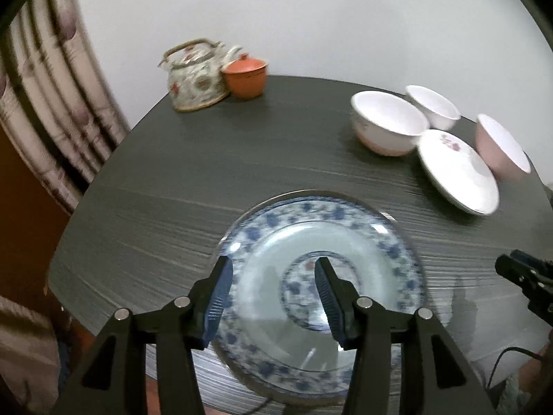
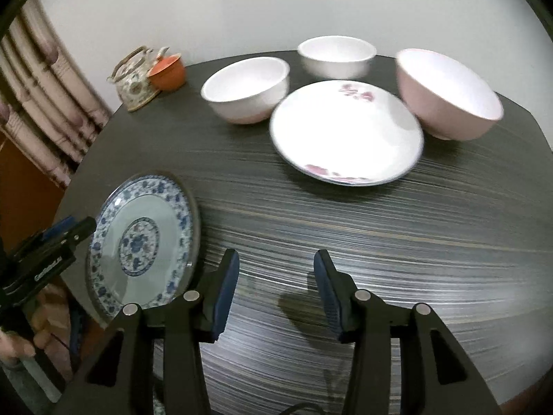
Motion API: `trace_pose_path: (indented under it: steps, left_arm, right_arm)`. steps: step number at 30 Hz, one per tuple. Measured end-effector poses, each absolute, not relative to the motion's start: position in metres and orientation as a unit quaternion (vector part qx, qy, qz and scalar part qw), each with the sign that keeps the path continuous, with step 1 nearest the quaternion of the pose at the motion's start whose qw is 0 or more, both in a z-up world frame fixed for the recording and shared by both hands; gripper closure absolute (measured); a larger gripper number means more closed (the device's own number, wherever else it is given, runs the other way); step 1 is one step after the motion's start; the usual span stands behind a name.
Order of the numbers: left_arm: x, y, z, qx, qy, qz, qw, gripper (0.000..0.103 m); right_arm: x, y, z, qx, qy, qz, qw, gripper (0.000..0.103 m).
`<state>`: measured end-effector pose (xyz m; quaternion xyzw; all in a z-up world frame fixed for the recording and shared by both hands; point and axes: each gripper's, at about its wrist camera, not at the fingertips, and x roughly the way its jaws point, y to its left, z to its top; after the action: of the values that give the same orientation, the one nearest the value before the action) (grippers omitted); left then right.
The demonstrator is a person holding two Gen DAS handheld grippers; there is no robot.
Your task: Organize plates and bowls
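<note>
A blue-and-white patterned plate (image 1: pixel 311 235) (image 2: pixel 138 238) lies flat at the near edge of the dark table (image 1: pixel 242 159). My left gripper (image 1: pixel 273 266) (image 2: pixel 79 228) hovers over it, open, its pads clear of the plate. Over bare tabletop to the right of that plate, my right gripper (image 2: pixel 276 256) (image 1: pixel 511 263) is open with nothing between its fingers. Farther back rests a white plate with pink flowers (image 2: pixel 345 131) (image 1: pixel 456 169). Three bowls stand around it: a white one (image 2: pixel 247 86) on the left, a small white one (image 2: pixel 337 53) behind, a pink one (image 2: pixel 449 93) on the right.
A flowered teapot (image 1: pixel 193 79) and an orange lidded cup (image 1: pixel 245 76) stand at the table's far left corner. A striped curtain (image 1: pixel 52 103) hangs left of the table. A white wall runs behind. A hand (image 2: pixel 20 346) holds the left gripper.
</note>
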<state>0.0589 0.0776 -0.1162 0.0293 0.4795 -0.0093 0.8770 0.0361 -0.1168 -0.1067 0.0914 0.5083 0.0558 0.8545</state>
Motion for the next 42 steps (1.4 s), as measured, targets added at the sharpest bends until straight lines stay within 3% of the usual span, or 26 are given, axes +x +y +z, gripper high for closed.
trace_pose_path:
  steps: [23,42]
  left_arm:
    - [0.029,-0.039,-0.081,0.019,0.443,-0.097,0.891,0.052]
    - [0.116,-0.061,-0.115,-0.031,0.474,-0.124,0.871,0.052]
  right_arm:
    - [-0.015,-0.203,-0.082,0.129,0.447,-0.002,0.885,0.059]
    - [0.038,-0.24,-0.108,0.147,0.461,-0.016,0.875,0.059]
